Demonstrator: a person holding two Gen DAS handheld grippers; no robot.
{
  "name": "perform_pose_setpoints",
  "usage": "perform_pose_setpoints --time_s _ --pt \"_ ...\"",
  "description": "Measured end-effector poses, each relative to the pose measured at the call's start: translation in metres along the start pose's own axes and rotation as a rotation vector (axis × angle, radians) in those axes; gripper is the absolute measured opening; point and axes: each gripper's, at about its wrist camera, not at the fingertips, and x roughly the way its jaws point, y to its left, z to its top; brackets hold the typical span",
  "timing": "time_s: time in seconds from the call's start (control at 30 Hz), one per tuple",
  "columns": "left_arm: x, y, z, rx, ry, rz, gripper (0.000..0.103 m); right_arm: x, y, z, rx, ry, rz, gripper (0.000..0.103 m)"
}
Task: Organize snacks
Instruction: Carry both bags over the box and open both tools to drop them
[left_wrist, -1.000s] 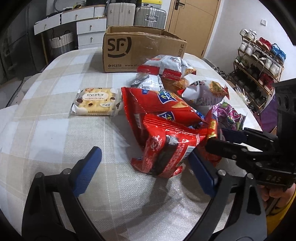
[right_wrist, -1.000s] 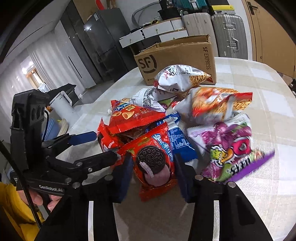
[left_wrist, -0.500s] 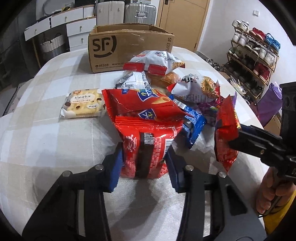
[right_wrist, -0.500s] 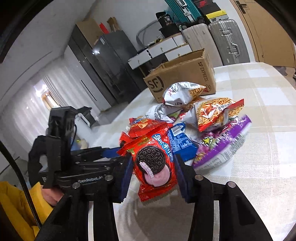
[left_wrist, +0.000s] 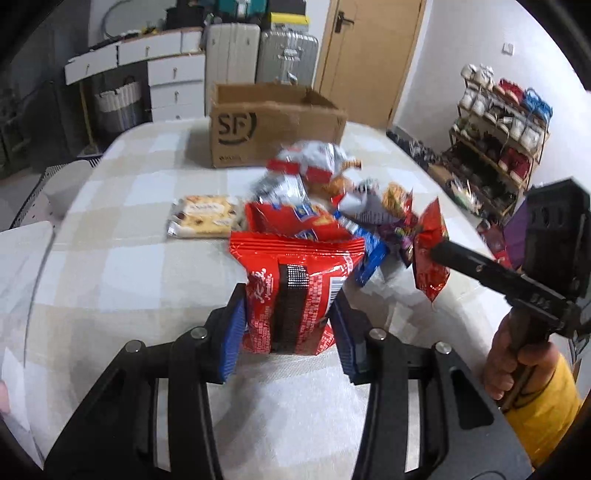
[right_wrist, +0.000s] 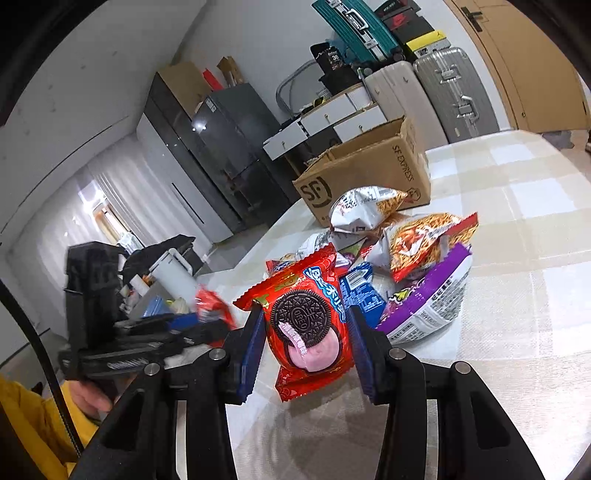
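A second ago the left gripper (left_wrist: 291, 314) stood wide open short of the glossy red foil snack packet with a black back seam (left_wrist: 295, 291); now its blue pads are clamped on that packet's sides and it hangs clear of the pale checked tablecloth (left_wrist: 122, 280). The right gripper (right_wrist: 306, 332) remains clamped on the red Oreo biscuit packet (right_wrist: 306, 321), now held higher. The remaining heap of crinkled snack bags (right_wrist: 399, 240) lies ahead of both tools, before the brown cardboard shipping box (left_wrist: 266, 125). Motion blurs the heap in the left view.
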Motion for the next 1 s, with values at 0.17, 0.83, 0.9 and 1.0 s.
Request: perform_pose_setpoints --time_s 0.17,0.83,0.9,1.0 --pt "-0.043 0.012 0.012 -0.018 -0.076 -0.003 0.040 -0.027 0.025 0.009 -0.031 -0.050 -0.010 0.045" --pt "-0.134 0.054 0.135 -0.040 -0.240 -0.007 0.040 -0.083 0.154 0.149 -0.237 -0.212 -0.128 0.045" --pt "-0.129 0.053 0.149 -0.042 -0.235 -0.012 0.040 -0.075 0.154 0.164 -0.230 -0.205 -0.138 0.045" --pt "-0.118 0.054 0.176 -0.033 -0.229 -0.006 0.040 -0.058 0.148 0.185 -0.225 -0.189 -0.148 0.045"
